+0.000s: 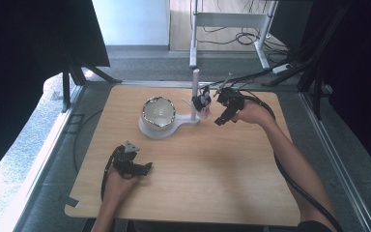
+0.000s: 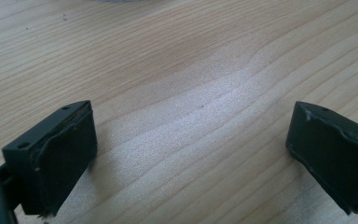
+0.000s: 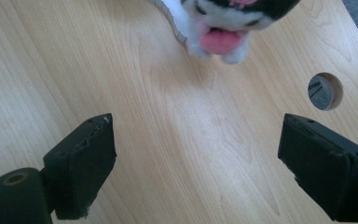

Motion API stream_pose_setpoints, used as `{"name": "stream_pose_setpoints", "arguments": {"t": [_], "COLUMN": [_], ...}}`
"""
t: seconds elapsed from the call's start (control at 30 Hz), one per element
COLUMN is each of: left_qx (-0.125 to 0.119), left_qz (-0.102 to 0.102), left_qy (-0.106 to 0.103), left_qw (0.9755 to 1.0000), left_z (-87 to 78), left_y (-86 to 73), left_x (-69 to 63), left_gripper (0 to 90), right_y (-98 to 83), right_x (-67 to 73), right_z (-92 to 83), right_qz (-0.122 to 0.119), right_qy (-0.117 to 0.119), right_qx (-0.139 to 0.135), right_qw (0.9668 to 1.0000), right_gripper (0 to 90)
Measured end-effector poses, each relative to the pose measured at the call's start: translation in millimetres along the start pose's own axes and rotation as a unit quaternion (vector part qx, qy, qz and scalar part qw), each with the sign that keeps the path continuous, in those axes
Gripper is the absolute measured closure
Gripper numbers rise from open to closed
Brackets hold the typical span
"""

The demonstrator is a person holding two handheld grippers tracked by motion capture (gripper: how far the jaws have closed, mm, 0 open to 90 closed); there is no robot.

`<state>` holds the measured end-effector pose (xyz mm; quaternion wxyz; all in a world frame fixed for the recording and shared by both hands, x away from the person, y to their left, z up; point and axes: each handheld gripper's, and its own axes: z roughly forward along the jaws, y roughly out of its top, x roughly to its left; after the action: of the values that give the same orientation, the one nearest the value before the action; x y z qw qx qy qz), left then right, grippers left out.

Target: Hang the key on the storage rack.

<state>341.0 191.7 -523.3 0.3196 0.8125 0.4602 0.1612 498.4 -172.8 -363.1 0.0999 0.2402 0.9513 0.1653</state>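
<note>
Near left on the pale wooden surface [image 1: 198,183]: left gripper [image 1: 145,169] in a hand, jaws wide apart with bare wood between them. Farther back, left of centre: round white bowl with a dark patterned rim [image 1: 158,112], seated in a white stand base [image 1: 166,131] from which a thin white post [image 1: 194,94] rises upright at the right end. Just right of the post: small black-and-white plush toy with a pink tongue [image 1: 204,101], hanging beside it, seen from the right gripper view [image 3: 223,23] above the wood. Right of the toy, close but apart: right gripper [image 1: 221,119], jaws spread, gripping nothing. Far right: round hole in the surface [image 3: 325,91].
</note>
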Motion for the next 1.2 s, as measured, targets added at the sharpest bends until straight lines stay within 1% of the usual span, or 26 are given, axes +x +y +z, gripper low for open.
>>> {"name": "stream_pose_setpoints", "arguments": {"t": [0.1, 0.27, 0.4, 0.53, 0.73, 0.83, 1.0, 1.1, 1.13, 1.2], "left_qx": [0.000, 0.000, 0.000, 0.000, 0.000, 0.000, 0.001, 0.000, 0.000, 0.000], "left_qz": [0.000, 0.000, 0.000, 0.000, 0.000, 0.000, 0.001, 0.000, 0.000, 0.000], "left_qy": [0.000, 0.000, 0.000, 0.000, 0.000, 0.000, 0.000, 0.000, 0.000, 0.000], "left_qw": [1.0000, 1.0000, 1.0000, 1.0000, 1.0000, 1.0000, 1.0000, 1.0000, 1.0000, 1.0000], "left_z": [0.0, 0.1, 0.0, 0.0, 0.0, 0.1, -0.1, 0.0, 0.0, 0.0], "left_y": [0.0, 0.0, 0.0, -0.1, 0.0, -0.1, 0.0, -0.1, -0.1, -0.1], "left_x": [0.0, 0.0, 0.0, 0.0, 0.0, 0.0, 0.1, 0.0, 0.0, 0.0], "left_gripper": [1.7, 1.7, 1.7, 1.7, 1.7, 1.7, 1.7, 1.7, 1.7, 1.7], "right_y": [-2.2, -9.5, -14.0, -21.5, -28.9, -34.8, -41.5, -48.5, -48.5, -53.9], "right_x": [1.6, 5.2, 6.7, 8.7, 10.8, 12.6, 14.4, 16.4, 16.4, 17.9], "right_z": [-0.5, -2.8, -4.2, -7.0, -10.4, -12.8, -13.9, -15.5, -15.5, -17.6], "right_qz": [-0.001, -0.006, -0.007, -0.005, -0.006, -0.003, -0.005, -0.005, -0.005, -0.006], "right_qy": [0.000, -0.007, -0.009, -0.018, -0.023, -0.025, -0.027, -0.030, -0.030, -0.028], "right_qx": [0.001, -0.003, -0.003, -0.005, -0.007, -0.013, -0.020, -0.024, -0.024, -0.029], "right_qw": [1.0000, 0.9999, 0.9999, 0.9998, 0.9997, 0.9996, 0.9994, 0.9992, 0.9992, 0.9992], "right_gripper": [10.9, 10.9, 10.9, 11.0, 11.4, 11.5, 11.5, 10.6, 10.6, 9.6]}}
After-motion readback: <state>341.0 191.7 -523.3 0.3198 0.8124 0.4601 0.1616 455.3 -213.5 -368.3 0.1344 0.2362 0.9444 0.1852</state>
